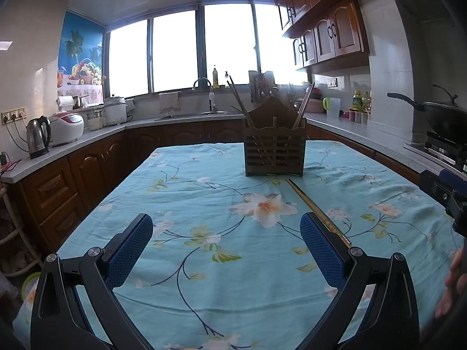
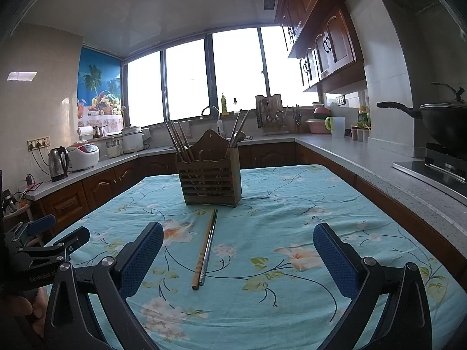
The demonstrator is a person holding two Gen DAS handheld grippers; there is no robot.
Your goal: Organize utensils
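Here we log the table first: a turquoise floral tablecloth [image 2: 292,204] covers it, with kitchen counters wrapping round on three sides and bright windows behind. Near the far middle stands the slatted brown wooden utensil holder [image 2: 208,175], upright, chopsticks already leaning out of its left and right compartments. Just in front of it lie two loose pieces side by side, touching along their length: a tan wooden chopstick [image 2: 203,249] and a silver metal chopstick [image 2: 209,246]. Their long axis runs from the holder's base back towards us, slightly slanted.

The right gripper [image 2: 238,259] hovers above the cloth, blue pads spread wide, nothing between them; the pair lies ahead and a little left of its centre, inside the span. The left gripper [image 1: 226,250] is equally wide and empty; in its view the pair sits by the right pad, partly hidden. We judge the right nearer and better aligned for the pick.
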